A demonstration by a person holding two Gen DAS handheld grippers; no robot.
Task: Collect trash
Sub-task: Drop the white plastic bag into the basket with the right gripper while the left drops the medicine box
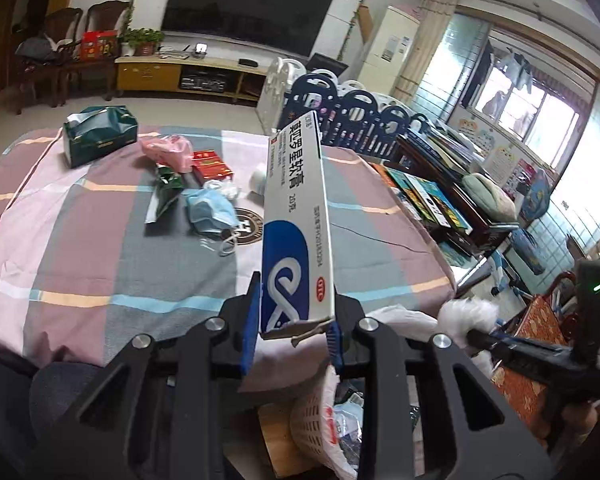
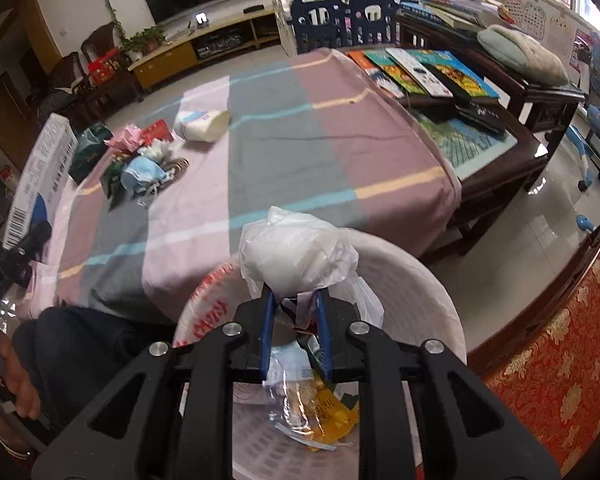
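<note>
My left fingers (image 1: 256, 312) pinch a box (image 1: 296, 216); my right fingers (image 2: 267, 320) pinch a plastic bag (image 2: 296, 252), seemingly over the basket (image 2: 420, 280).

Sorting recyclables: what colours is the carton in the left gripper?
White with blue: the carton, clearest in the left wrist view.

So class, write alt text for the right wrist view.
The right gripper, above a white basket holding wrappers, grips a crumpled white plastic bag. Beyond lies a striped cloth with a blue face mask.
</note>
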